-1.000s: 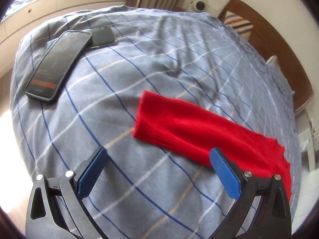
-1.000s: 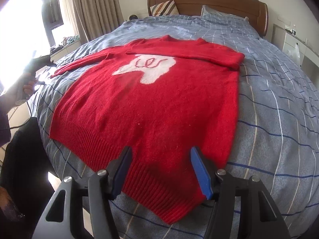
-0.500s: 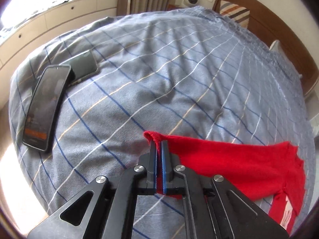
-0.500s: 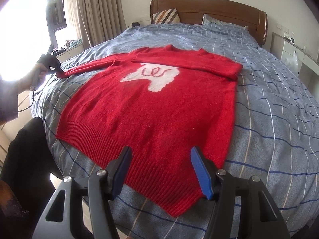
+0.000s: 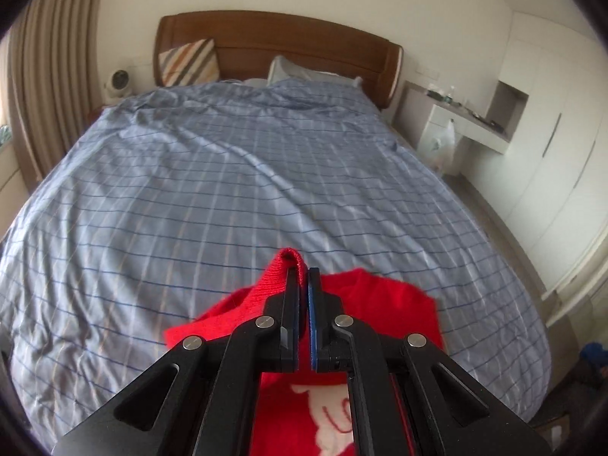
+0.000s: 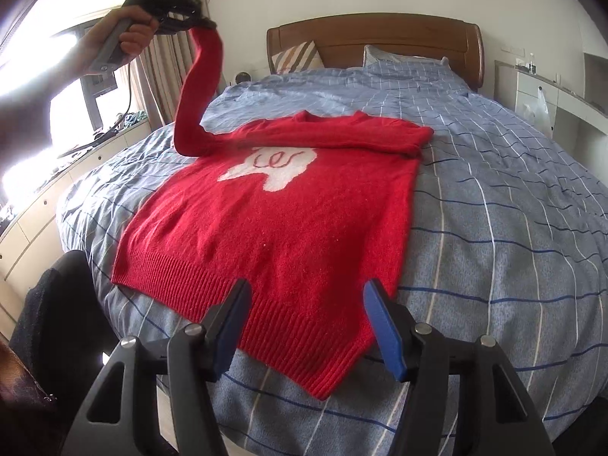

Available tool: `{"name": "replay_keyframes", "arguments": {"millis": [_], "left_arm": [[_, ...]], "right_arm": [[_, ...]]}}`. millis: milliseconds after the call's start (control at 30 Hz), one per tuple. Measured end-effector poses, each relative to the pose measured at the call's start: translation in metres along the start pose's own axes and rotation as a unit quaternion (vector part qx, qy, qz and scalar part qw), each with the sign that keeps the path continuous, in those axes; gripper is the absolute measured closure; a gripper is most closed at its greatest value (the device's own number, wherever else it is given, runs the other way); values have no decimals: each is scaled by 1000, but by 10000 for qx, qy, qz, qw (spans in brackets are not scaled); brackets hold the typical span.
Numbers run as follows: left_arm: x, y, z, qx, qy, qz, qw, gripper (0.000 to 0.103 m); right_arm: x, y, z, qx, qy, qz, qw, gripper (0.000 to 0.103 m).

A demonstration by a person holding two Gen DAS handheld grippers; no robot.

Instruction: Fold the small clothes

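Observation:
A red sweater (image 6: 273, 220) with a white figure on the chest lies flat on the bed, its right sleeve folded across the top. My left gripper (image 5: 303, 271) is shut on the cuff of the left sleeve (image 5: 285, 266) and holds it high above the bed; the right wrist view shows it (image 6: 197, 19) with the sleeve (image 6: 195, 95) hanging down from it. The sweater body (image 5: 380, 304) lies below that gripper. My right gripper (image 6: 307, 304) is open and empty, just above the ribbed hem (image 6: 296, 326) at the near edge.
The bed has a blue checked cover (image 6: 494, 209), a wooden headboard (image 6: 376, 34) and pillows (image 5: 190, 62). A white desk and cabinets (image 5: 467, 121) stand to the right. A window ledge with drawers (image 6: 34, 205) and curtains (image 6: 159, 60) are on the left.
My left gripper closed on the sleeve cuff, then lifted it high and swung toward the sweater body. My right gripper stayed open near the hem.

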State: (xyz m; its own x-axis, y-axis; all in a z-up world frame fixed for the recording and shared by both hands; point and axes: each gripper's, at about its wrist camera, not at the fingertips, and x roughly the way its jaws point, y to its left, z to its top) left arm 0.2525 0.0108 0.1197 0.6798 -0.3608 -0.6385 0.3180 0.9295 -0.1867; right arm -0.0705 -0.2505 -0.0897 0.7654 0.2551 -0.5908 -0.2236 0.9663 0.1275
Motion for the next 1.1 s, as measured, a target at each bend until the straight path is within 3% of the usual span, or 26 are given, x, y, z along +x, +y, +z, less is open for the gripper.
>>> {"name": "replay_keyframes", "arguments": {"millis": [133, 167, 200, 233, 300, 400, 567, 800, 933, 1100], "left_arm": [[51, -59, -15, 295, 378, -537, 9974, 99], [64, -68, -23, 293, 504, -642, 9962, 93], [76, -76, -33, 259, 651, -734, 9948, 71], [86, -84, -44, 198, 799, -707, 9941, 37], [96, -87, -67, 63, 848, -471, 9953, 20], [101, -77, -98, 71, 1126, -248, 9933, 20], [72, -36, -158, 370, 1282, 554, 9895, 19], [22, 1, -276, 720, 1717, 1470, 9715, 16], [-4, -9, -300, 650, 1434, 2027, 9665, 8], [-8, -5, -314, 88, 1414, 2170, 9658, 6]], "right_arm": [[-4, -7, -3, 67, -46, -38, 10000, 42], [-4, -9, -3, 91, -66, -49, 9999, 42], [-5, -11, -3, 125, -85, -56, 9999, 42], [-4, -13, -2, 169, -101, -58, 9998, 42], [-3, -17, -1, 266, -108, -65, 9996, 42], [-3, -24, -2, 398, -118, -90, 9991, 42], [1, -34, -2, 584, -32, -165, 9982, 42], [8, -40, 4, 892, 315, -12, 9955, 41], [19, -22, 10, 552, 554, -43, 9969, 40], [26, 2, 11, 90, 460, 34, 9989, 39]]}}
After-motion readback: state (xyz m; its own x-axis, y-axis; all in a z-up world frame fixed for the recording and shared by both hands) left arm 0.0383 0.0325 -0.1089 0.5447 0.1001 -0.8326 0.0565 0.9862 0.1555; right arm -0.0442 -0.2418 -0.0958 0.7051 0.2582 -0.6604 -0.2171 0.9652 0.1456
